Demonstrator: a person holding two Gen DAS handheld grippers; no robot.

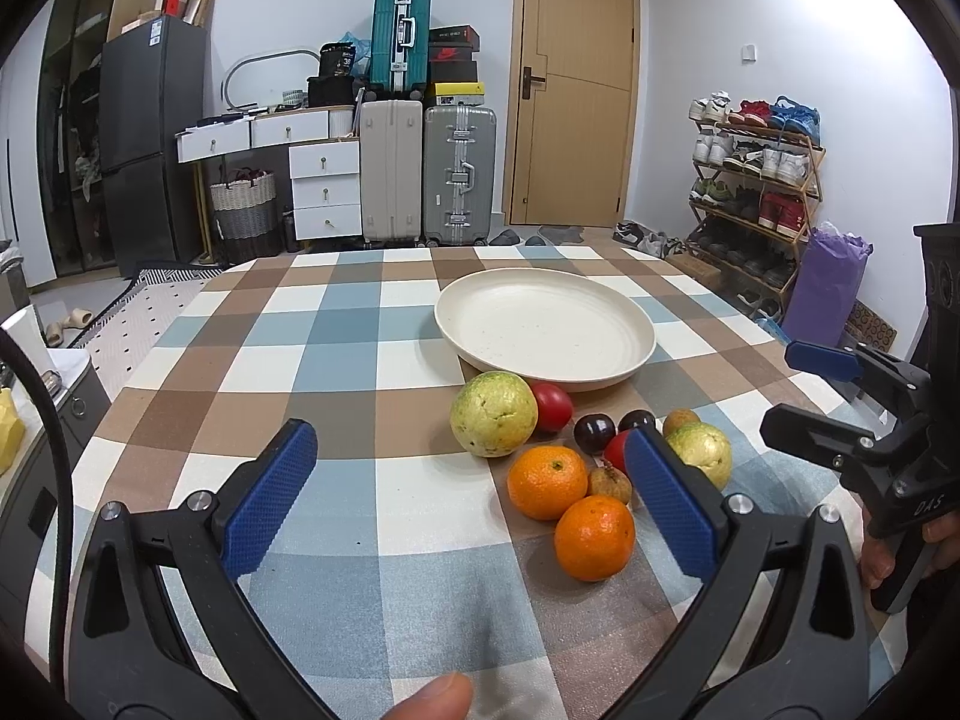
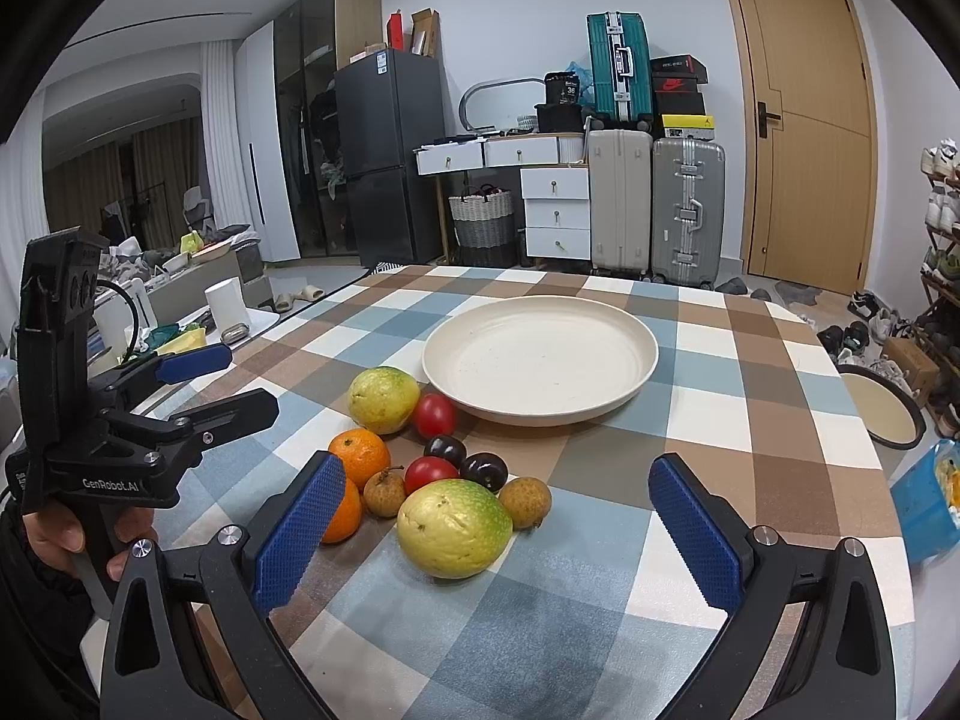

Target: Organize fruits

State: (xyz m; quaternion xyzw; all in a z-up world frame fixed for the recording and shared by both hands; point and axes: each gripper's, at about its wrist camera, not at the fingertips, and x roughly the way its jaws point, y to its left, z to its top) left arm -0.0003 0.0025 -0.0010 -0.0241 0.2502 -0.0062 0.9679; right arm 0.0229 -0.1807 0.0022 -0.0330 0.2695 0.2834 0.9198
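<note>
An empty cream plate [image 1: 543, 324] [image 2: 540, 354] sits on the checked table. In front of it lies a cluster of fruit: two green-yellow guavas [image 1: 493, 414] [image 2: 453, 527], two oranges [image 1: 547, 482] [image 2: 359, 457], two red tomatoes [image 1: 552, 407] [image 2: 434, 414], two dark plums [image 1: 594, 433] [image 2: 483, 470] and small brown longans [image 1: 609, 482] [image 2: 524, 502]. My left gripper [image 1: 480, 492] is open and empty, above the table just left of the cluster. My right gripper [image 2: 498, 528] is open and empty, with the near guava between its fingers' line of sight.
The checked tablecloth [image 1: 336, 360] covers the table. Suitcases [image 1: 420, 168], white drawers [image 1: 324, 192], a door [image 1: 570, 84] and a shoe rack [image 1: 756, 192] stand behind. A blue bag [image 2: 927, 504] and a round stool [image 2: 882, 408] lie off the table's right edge.
</note>
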